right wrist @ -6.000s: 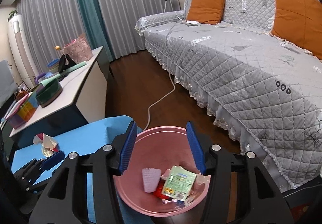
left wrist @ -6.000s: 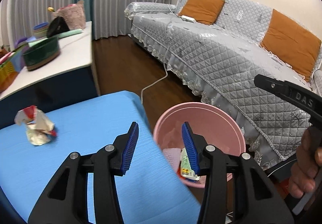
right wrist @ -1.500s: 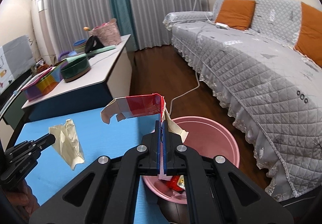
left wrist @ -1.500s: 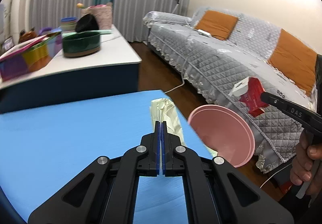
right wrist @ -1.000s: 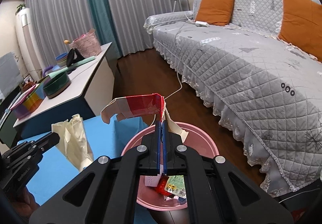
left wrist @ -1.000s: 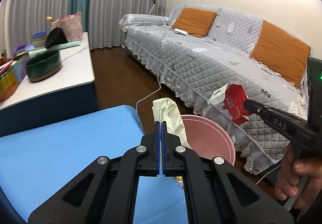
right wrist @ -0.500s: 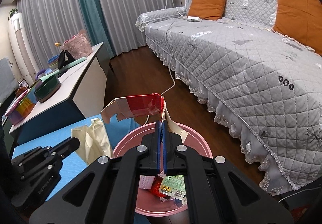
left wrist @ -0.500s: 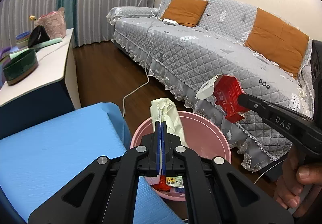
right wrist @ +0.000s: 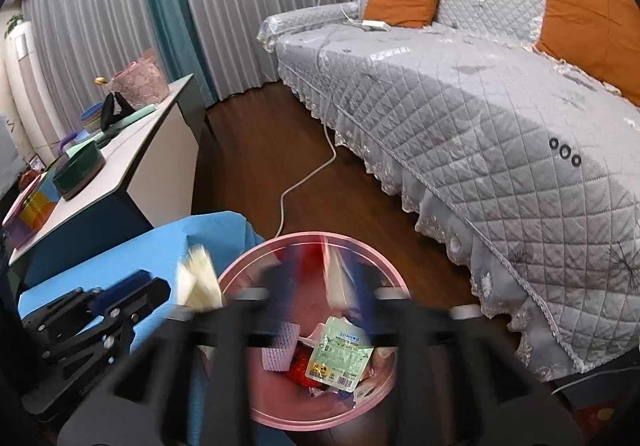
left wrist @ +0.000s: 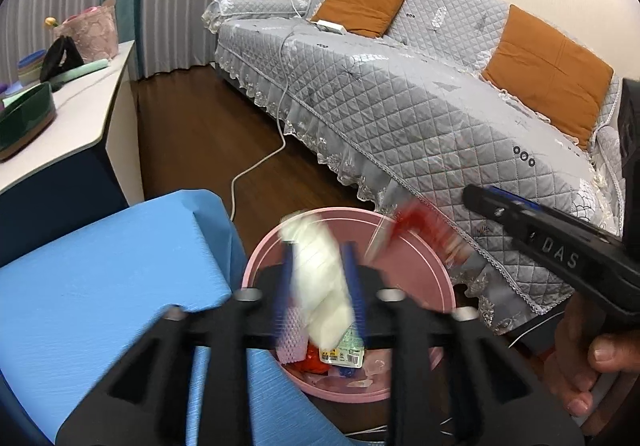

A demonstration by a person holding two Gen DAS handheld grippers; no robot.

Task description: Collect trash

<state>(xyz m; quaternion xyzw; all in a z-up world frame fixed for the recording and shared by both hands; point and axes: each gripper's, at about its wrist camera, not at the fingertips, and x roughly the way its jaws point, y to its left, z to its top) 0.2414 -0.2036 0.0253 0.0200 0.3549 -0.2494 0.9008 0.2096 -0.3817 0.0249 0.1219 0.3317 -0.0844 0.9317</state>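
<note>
Both hand-held grippers hang over the round pink plastic bin [left wrist: 416,278], pointing down into it. The left gripper [left wrist: 318,286] has its blue-padded jaws opening; a crumpled cream paper wrapper [left wrist: 320,282] sits, blurred, in the gap between them, and no pad visibly presses on it. The right gripper [right wrist: 326,286] is also opening its jaws, and a blurred red and white carton [right wrist: 332,274] lies between them above the bin's mouth, apparently loose; in the left wrist view the same carton shows as a red smear just ahead of the right gripper's black tip. Below both grippers, on the bin's floor, rest a green and white printed packet [right wrist: 340,354], a pale pink mesh sleeve [right wrist: 280,350] and red scraps. To the left of the grippers spreads the bright blue tablecloth [left wrist: 100,266], its corner touching the bin's rim. Beyond the bin runs a grey quilted sofa [left wrist: 400,105] with orange cushions, and a white cable [right wrist: 308,173] trails across the dark wooden floor.
</note>
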